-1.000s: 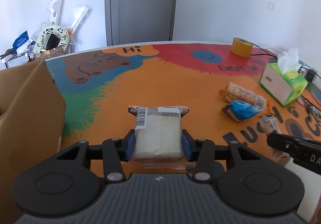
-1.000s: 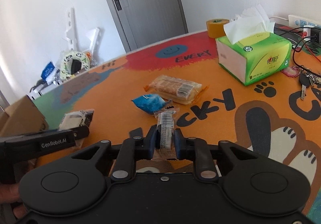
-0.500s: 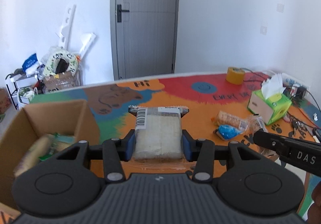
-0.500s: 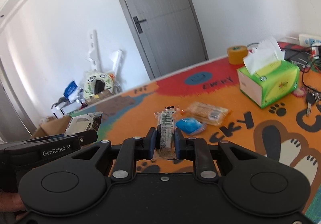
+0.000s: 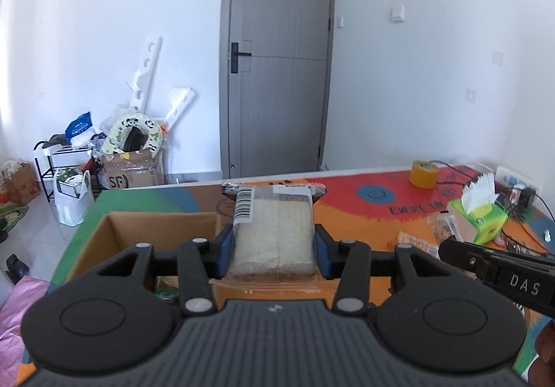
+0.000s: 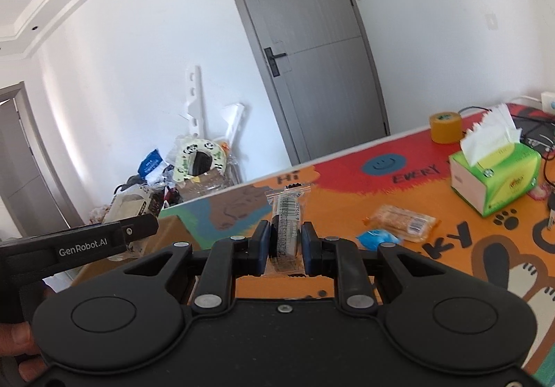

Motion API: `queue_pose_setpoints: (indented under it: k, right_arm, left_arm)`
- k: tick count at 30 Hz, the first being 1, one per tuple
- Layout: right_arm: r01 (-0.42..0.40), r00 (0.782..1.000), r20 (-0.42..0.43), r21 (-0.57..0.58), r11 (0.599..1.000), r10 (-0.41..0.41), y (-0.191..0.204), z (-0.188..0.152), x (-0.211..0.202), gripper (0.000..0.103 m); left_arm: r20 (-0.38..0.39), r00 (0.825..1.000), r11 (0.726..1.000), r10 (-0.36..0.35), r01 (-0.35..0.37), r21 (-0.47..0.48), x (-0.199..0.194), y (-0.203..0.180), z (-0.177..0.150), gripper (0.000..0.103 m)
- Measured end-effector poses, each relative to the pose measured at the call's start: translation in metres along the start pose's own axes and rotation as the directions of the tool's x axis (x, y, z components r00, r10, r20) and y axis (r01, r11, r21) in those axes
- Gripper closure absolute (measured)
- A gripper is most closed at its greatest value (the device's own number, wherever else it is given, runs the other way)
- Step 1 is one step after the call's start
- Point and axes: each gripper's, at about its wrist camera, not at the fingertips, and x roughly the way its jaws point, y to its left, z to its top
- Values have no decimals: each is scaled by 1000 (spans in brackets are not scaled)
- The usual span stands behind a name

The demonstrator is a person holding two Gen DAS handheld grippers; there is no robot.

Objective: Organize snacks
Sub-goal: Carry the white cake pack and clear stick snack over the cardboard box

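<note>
Open brown cardboard box [image 5: 114,231] at nine o'clock. Left gripper [image 5: 274,250] clamped on a pale square cake in clear wrap [image 5: 274,234], held above the colourful table mat [image 5: 364,210]. Right gripper [image 6: 284,250] pinching a slim clear-wrapped dark snack bar [image 6: 287,217]. At three o'clock, a blue wrapped snack [image 6: 378,239] and an orange wrapped biscuit pack [image 6: 402,223] lying loose.

Tissue box [image 6: 494,179], tape roll [image 6: 445,127], door [image 5: 277,68]

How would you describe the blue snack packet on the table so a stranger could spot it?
Start at the green tissue box on the orange table mat. Nearer the camera lies a long tan wafer pack. The blue packet touches its near end: small, crumpled, the only blue wrapper there.
</note>
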Motion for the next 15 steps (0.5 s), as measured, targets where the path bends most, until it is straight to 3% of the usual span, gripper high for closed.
queue_pose_setpoints:
  k: [15]
  right_arm:
    - [-43, 999, -7, -56, 998, 43, 43, 0, 18, 82]
  left_arm:
    - [15, 998, 994, 59, -57, -92, -10, 58, 1, 57]
